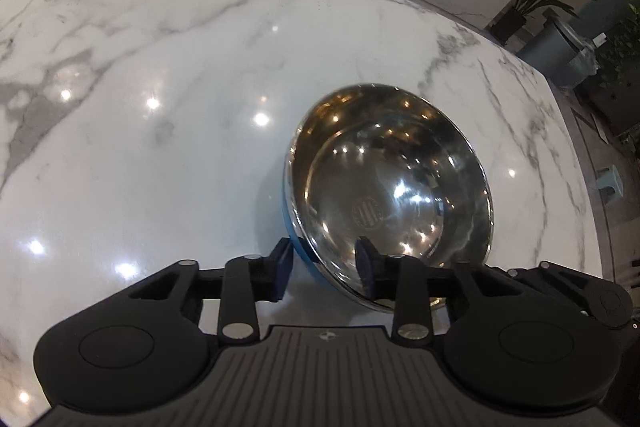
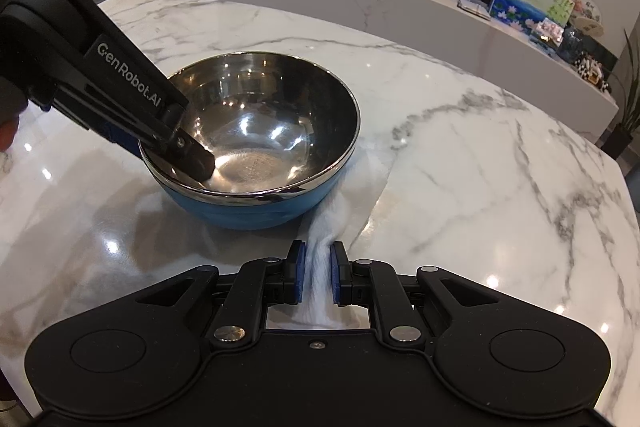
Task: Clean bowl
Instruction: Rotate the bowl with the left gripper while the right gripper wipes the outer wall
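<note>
Our left gripper (image 1: 324, 269) is matte black plastic, with two round, disc-capped housings at its base, silver rivet pins at the linkage joints and a ribbed grey panel bearing a small star-like emblem. Its fingers (image 1: 280, 269) end in dark blue pads. Our right gripper (image 2: 318, 275) has the same black build, silver pins, one small screw and blue pads. Seen from there, the left gripper's side carries white "GenRobot.AI" lettering.

The left gripper (image 2: 192, 163) hid part of the bowl (image 2: 256, 155)'s near-left rim, and its body ran off the right wrist picture's top-left corner. The white cloth (image 2: 320, 267)'s lower end vanished behind the right gripper (image 2: 317, 277). Small shelf items (image 2: 556, 27) were too small to identify.
</note>
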`<act>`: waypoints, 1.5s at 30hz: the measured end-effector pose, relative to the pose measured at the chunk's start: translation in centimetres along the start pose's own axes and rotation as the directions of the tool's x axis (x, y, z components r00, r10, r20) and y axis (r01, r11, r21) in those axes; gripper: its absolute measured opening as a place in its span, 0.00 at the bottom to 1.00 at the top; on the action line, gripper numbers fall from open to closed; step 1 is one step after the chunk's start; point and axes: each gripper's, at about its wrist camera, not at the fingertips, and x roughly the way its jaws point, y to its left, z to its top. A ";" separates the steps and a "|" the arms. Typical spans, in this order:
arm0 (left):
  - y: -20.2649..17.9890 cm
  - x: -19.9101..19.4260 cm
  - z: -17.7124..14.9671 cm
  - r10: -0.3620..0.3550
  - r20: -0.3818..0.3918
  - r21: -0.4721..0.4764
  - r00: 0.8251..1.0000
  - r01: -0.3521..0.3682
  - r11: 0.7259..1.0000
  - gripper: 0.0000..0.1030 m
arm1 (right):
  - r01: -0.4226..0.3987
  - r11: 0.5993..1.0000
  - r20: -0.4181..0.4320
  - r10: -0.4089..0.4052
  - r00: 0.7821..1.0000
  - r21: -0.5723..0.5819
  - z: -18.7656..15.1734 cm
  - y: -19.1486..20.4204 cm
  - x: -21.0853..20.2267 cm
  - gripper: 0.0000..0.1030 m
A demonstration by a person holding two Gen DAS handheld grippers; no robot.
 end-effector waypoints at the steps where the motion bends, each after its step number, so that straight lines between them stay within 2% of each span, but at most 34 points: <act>1: 0.0 0.0 0.1 0.004 0.005 0.001 1.000 -0.004 1.000 0.25 | 0.003 1.000 0.004 -0.003 1.000 0.000 0.0 0.0 -0.1 0.11; 6: 0.2 0.0 0.7 0.025 0.038 0.000 0.999 -0.025 1.000 0.15 | 0.031 0.999 0.069 -0.033 0.997 0.029 0.5 -1.2 -1.8 0.11; 12: -0.3 0.2 1.2 0.042 0.064 0.013 0.997 -0.043 0.999 0.14 | 0.039 0.999 0.126 -0.043 0.991 0.034 0.9 -2.0 -3.5 0.11; 23: -0.1 0.1 1.0 0.032 0.060 0.010 0.998 -0.033 0.999 0.14 | -0.003 1.000 0.025 0.004 1.000 -0.028 -0.1 0.1 -1.3 0.11; 25: 0.0 0.3 0.9 0.024 0.040 -0.004 0.999 -0.024 1.000 0.19 | 0.002 0.999 0.010 -0.002 1.000 -0.034 -0.3 0.3 -0.8 0.11; 27: 0.2 0.7 0.7 0.010 0.011 -0.024 1.000 -0.010 1.000 0.33 | 0.007 0.999 0.007 -0.007 1.000 -0.033 -0.5 0.3 -0.6 0.11; 28: 0.2 0.9 0.6 0.001 -0.002 -0.034 1.000 -0.001 0.999 0.35 | 0.010 0.999 0.006 -0.010 1.000 -0.032 -0.5 0.3 -0.5 0.11; 32: 0.0 1.2 0.0 -0.040 -0.037 -0.038 0.999 0.039 0.999 0.35 | 0.010 1.000 0.016 -0.010 1.000 -0.015 -0.8 0.2 -0.4 0.12; 34: -0.2 1.2 -0.1 -0.041 -0.036 -0.029 0.999 0.040 0.999 0.35 | 0.006 1.000 0.026 -0.006 1.000 0.013 -1.0 -0.1 -0.5 0.13; 37: -0.3 1.1 -0.1 -0.043 -0.036 -0.028 0.998 0.042 0.999 0.35 | -0.003 0.998 0.039 0.001 0.999 0.058 -1.3 -0.5 -0.6 0.21; 45: -0.4 1.2 -0.2 -0.043 -0.043 -0.021 0.998 0.043 0.999 0.35 | -0.038 0.983 0.066 0.027 0.997 0.181 -2.0 -1.0 -0.8 0.23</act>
